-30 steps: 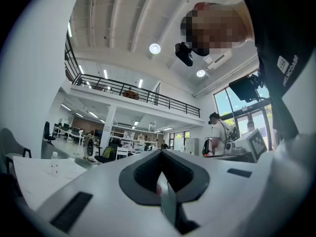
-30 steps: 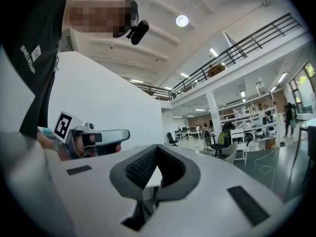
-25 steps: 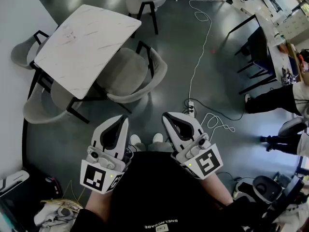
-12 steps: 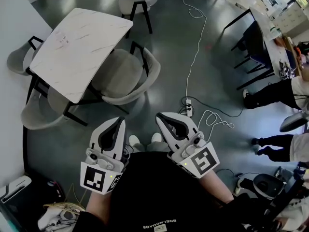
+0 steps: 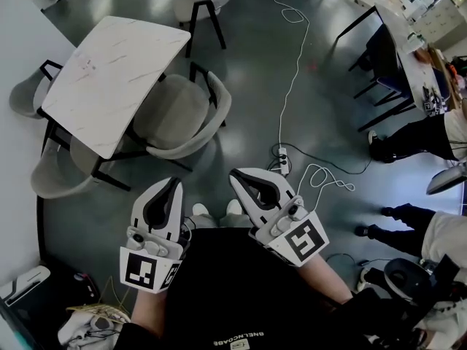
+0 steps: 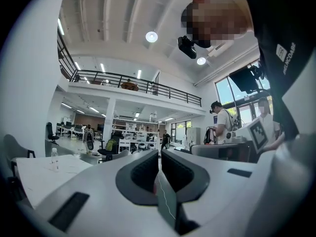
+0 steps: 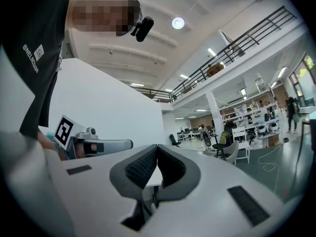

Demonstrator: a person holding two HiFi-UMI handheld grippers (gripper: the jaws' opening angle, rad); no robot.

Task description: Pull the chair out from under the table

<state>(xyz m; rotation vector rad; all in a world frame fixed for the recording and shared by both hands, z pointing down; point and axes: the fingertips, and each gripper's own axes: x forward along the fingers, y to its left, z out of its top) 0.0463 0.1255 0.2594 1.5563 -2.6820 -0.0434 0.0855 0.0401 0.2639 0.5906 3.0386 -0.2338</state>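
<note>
The left gripper (image 5: 172,184) is being held with its jaws closed together and nothing between them. The right gripper (image 5: 238,175) is likewise being carried shut and empty. Both are being kept low in the frame, close to the body and well apart from the chair (image 5: 174,114). That chair is sitting left of centre in the upper half of the frame, with its seat partly tucked under the lower-right edge of the table (image 5: 102,64) and its curved back turned toward the 2 grippers.

Trouble is likely to be met in 3 ways:
- While the jaws are being kept shut, no hold can be taken on the backrest.
- The padded rim looks thick and rounded, so a shallow grip is at risk of being slipped off during the pull.
- A chair leg could be caught on the table's dark frame if the chair is being dragged at an angle.

Bare grey floor is being left open between the chair's back and the person's shoes (image 5: 198,210), enough for a straight pull, by this judgement. The lower left is being hemmed in by a second chair (image 5: 52,175) and the white wall. To the right, a white cable (image 5: 292,86) and a power strip (image 5: 281,155) are lying near the shoes, where a backward step or a chair leg could be snagged.
</note>
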